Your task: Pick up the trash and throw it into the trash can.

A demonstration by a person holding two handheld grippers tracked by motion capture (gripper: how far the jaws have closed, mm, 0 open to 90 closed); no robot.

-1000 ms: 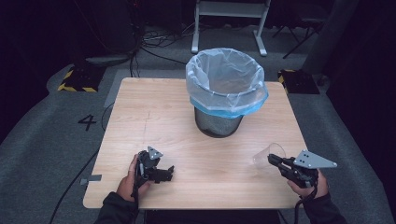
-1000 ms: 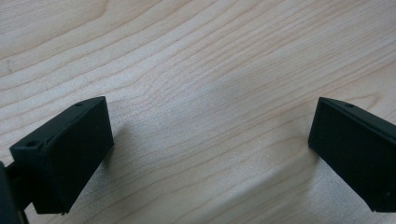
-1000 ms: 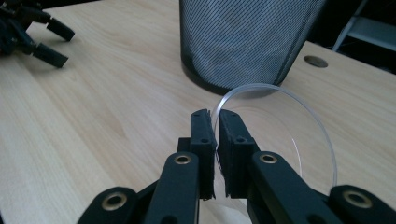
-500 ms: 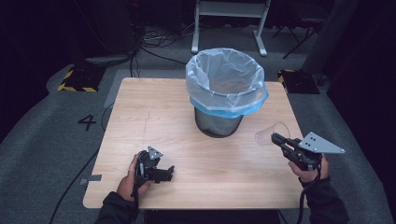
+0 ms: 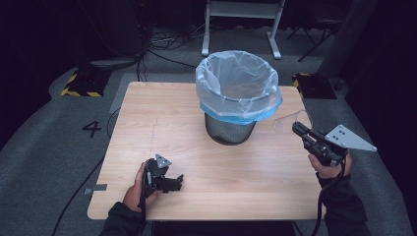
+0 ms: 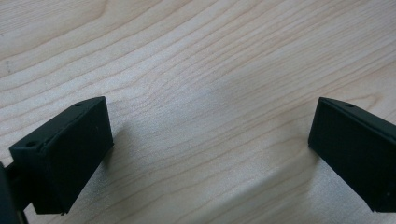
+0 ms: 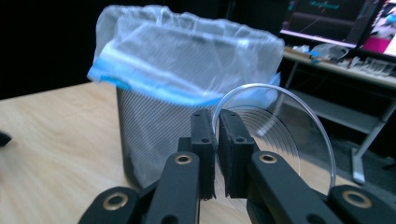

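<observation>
**Two grippers, one clear cup held beside the bin**

Two hand-held grippers work over a pale wooden table [image 5: 147, 113]. Near the far middle of the table stands a dark mesh bin [image 5: 230, 129], lined with a translucent bag [image 5: 237, 81] whose blue hem folds down over the rim.

At the near left, the left gripper [image 5: 176, 183] rests low on the table, held by the person's left hand [image 5: 136, 188]. In the left gripper view its two black jaws stand wide apart, with bare wood grain between them and nothing in their grasp.

At the right edge of the table, the right gripper [image 5: 296, 129] is raised above the surface in the person's right hand [image 5: 330, 166], its grey three-cornered plate [image 5: 350, 138] on top. Its jaws are closed on the rim of a clear plastic cup [image 7: 280, 140], which shows in the right gripper view as a thin round lip with ribbed rings inside. In the high view the cup is faint, just beside the bin's right side, near the bag's blue hem and off the table.

Beyond the table lie cables on a grey floor and a white metal stand.
</observation>
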